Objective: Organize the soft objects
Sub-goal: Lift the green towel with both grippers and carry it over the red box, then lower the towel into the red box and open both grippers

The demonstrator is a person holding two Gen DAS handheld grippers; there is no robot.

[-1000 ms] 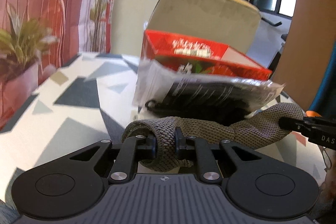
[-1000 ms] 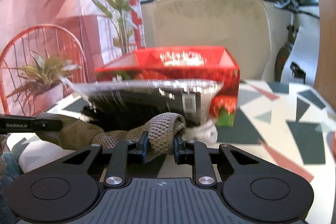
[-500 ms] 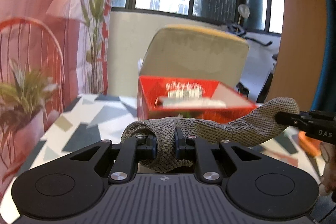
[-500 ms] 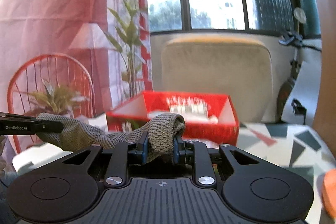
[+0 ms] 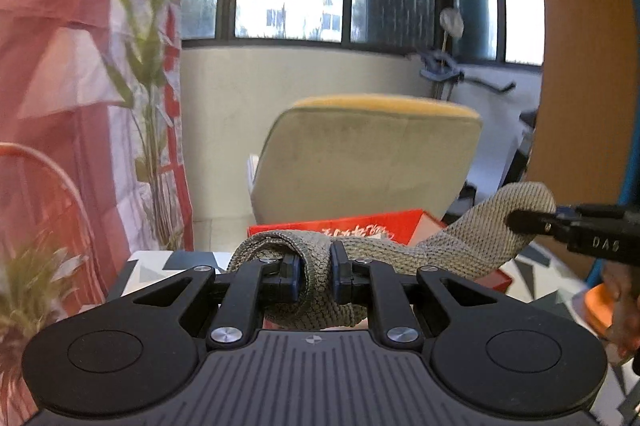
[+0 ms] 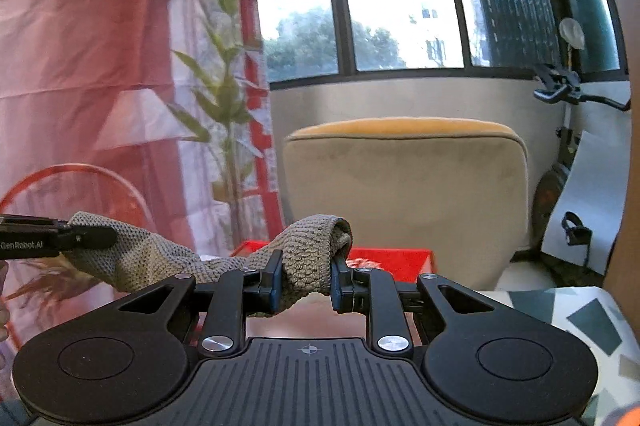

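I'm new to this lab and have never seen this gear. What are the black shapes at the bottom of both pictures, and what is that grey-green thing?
There is no robot arm here: a person carries a two-finger gripper in each hand, and each gripper has a camera that looks forward along its fingers. The black shapes are the grippers' own bodies.

One picture is from the left gripper, the other from the right gripper. Each is shut on one end of the same knitted cloth, which hangs stretched between them above the patterned table. Each camera also shows the other gripper's tip at its edge.

Beyond lie a red box on the table, a beige chair and a window.
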